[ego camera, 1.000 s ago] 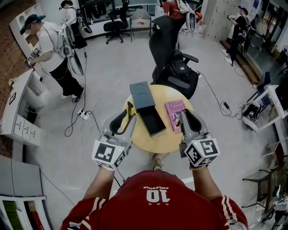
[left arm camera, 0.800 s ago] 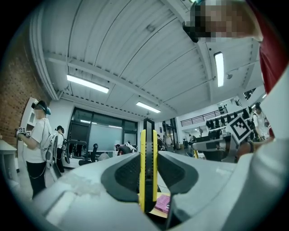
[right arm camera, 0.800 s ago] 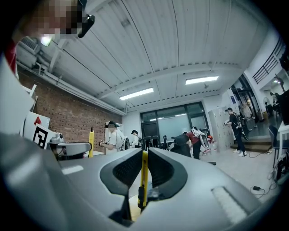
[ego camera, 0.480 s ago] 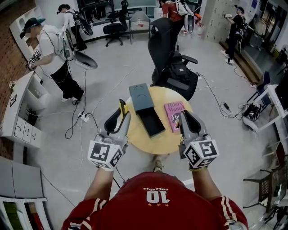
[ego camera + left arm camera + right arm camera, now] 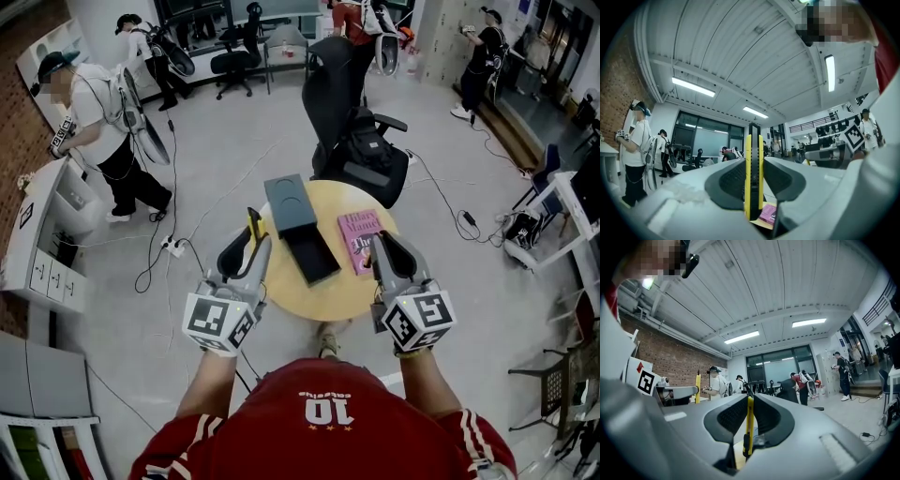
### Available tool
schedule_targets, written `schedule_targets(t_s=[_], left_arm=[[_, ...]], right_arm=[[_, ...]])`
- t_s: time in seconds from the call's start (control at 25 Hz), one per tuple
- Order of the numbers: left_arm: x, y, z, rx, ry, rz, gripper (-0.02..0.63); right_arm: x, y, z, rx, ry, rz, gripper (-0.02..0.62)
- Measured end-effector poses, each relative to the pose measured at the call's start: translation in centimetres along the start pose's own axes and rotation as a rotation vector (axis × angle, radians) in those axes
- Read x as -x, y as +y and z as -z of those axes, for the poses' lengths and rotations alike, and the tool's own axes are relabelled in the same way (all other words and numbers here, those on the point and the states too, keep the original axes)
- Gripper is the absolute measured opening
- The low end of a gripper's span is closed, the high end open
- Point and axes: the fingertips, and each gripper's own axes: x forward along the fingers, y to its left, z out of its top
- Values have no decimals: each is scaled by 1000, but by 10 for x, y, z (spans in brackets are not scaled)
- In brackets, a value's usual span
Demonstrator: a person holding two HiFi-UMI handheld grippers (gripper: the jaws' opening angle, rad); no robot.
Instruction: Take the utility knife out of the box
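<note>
Standing upright, the utility knife (image 5: pixel 753 176) is pinched by the left gripper (image 5: pixel 248 242), seemingly lifted clear of the box (image 5: pixel 315 255) at three o'clock; the right gripper (image 5: pixel 377 247) is closed on a yellow strip (image 5: pixel 749 425).

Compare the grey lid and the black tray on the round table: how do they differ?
Colour: the lid is grey-blue, the tray black.
Face: the lid shows a closed top with a ring mark; the tray lies open and looks empty.
Place: the lid sits at the table's far edge, the tray nearer the person.
Both are rectangular, lie flat and share one slant, end to end.
</note>
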Motion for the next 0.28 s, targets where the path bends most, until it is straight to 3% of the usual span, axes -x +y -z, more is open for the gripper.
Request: schedule_targets(t_s=[0.28], left_arm=[[-3, -4, -1, 14, 0, 7, 129]], right_arm=[[6, -3, -3, 4, -1, 8, 36]])
